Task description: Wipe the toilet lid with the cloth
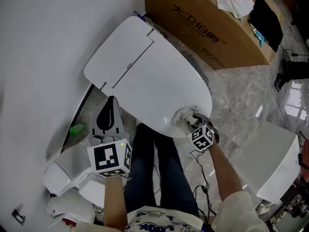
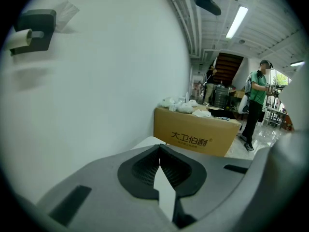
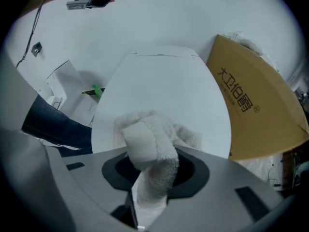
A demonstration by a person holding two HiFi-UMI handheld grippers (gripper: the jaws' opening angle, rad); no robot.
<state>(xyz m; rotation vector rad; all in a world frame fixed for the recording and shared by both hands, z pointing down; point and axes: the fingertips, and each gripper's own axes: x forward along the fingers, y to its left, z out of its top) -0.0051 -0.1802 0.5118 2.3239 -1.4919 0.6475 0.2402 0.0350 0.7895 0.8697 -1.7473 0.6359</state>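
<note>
Marble floor (image 1: 241, 88), white wall (image 1: 43, 42), cardboard box (image 1: 207, 23). Our right gripper (image 3: 145, 180) clamps the fluffy white cloth (image 3: 145, 139) on the glossy toilet lid (image 1: 159, 76); our left gripper (image 2: 159, 161) is closed, empty.

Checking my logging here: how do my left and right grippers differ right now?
The right gripper is shut on the white cloth; the left gripper is shut on nothing. The right gripper holds the cloth at the toilet lid's front edge; the left gripper is held beside the lid, off it. Both carry a marker cube.
</note>
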